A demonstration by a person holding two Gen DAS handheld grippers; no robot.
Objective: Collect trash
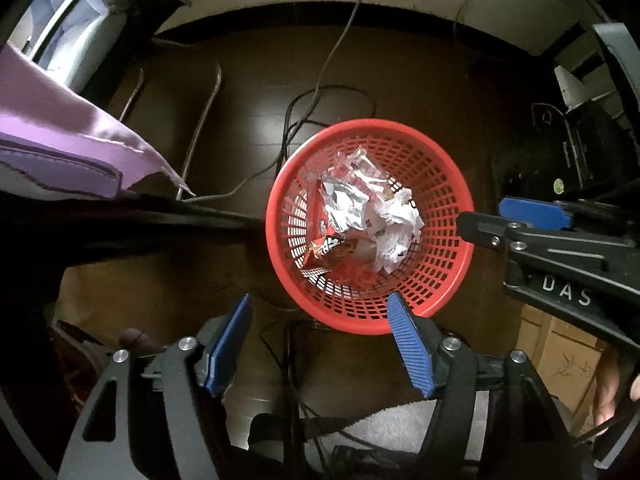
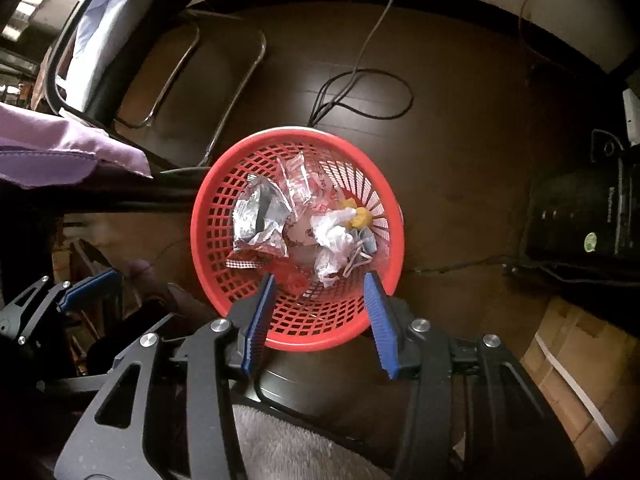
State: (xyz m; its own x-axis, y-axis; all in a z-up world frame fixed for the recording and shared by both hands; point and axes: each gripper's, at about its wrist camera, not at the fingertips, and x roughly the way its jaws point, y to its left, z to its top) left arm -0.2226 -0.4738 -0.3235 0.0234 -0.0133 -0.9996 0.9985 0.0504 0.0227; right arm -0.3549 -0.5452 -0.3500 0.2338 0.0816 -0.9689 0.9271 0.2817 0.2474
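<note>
From your left wrist camera, you look straight down at a dark brown floor (image 1: 420,92). Your left hand-held gripper (image 1: 320,304) fills the bottom of the frame, its two blue pads spread wide apart with nothing between them. Just above and right of centre sits a round red mesh basket (image 1: 448,264), resting on the floor. Inside it lies the trash: a crumpled white paper ball (image 1: 394,228) at centre right, a silver foil wrapper (image 1: 344,204) to its left, a clear plastic wrapper (image 1: 360,166) above, and a red snack wrapper (image 1: 328,246) lower left. Your right hand-held gripper (image 1: 516,216) reaches in from the right edge, beside the basket's rim; you cannot tell from here how far it is open. A purple cloth (image 1: 68,136) hangs at the left edge, and loose cables (image 1: 316,96) loop across the floor above the basket.

From your right wrist camera, the same basket (image 2: 304,332) sits in the middle of the frame. Your right hand-held gripper (image 2: 318,276) is at the bottom centre, pads wide apart and empty, held over the basket's lower rim. Inside you find the foil wrapper (image 2: 260,216) on the left, the clear wrapper (image 2: 298,180) at the top, the white paper ball (image 2: 332,240) to the right, and a yellow scrap (image 2: 358,216) beside it. Your left hand-held gripper (image 2: 86,284) shows at the lower left edge. A cardboard box (image 2: 572,344) sits at lower right.
</note>
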